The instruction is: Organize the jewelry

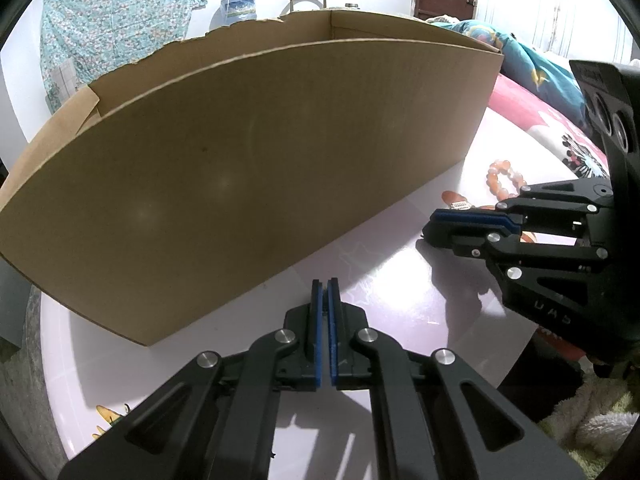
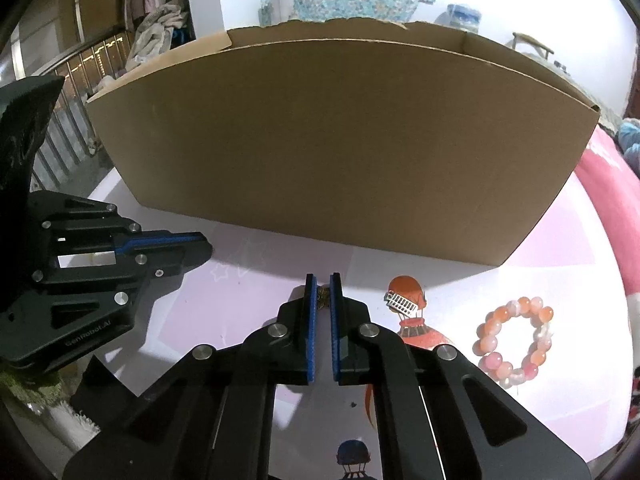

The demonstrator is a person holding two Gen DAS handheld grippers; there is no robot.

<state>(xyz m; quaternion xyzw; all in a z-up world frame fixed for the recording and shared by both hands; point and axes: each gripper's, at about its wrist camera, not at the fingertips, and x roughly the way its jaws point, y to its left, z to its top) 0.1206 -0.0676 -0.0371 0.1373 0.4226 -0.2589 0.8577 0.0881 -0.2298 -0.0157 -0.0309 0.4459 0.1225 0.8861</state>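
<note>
Pink table [image 2: 248,312] | one cardboard box [image 2: 340,144] | one bead bracelet [image 2: 514,340] | left gripper [image 1: 325,284] pressed together | right gripper [image 2: 323,280] pinching small brown trinket [image 2: 322,294]

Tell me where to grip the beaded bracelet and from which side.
Pinch one side of the beaded bracelet ring across its beads, one finger inside the loop and one outside, coming from above. It lies flat and open on the table, clear of the cardboard box.

The right gripper [image 2: 323,286] had its jaws pinched on a small brass-coloured trinket [image 2: 322,293] above the desk [image 2: 240,312], before the cardboard box [image 2: 340,140]; a bead bracelet [image 2: 514,340] lay near.
</note>
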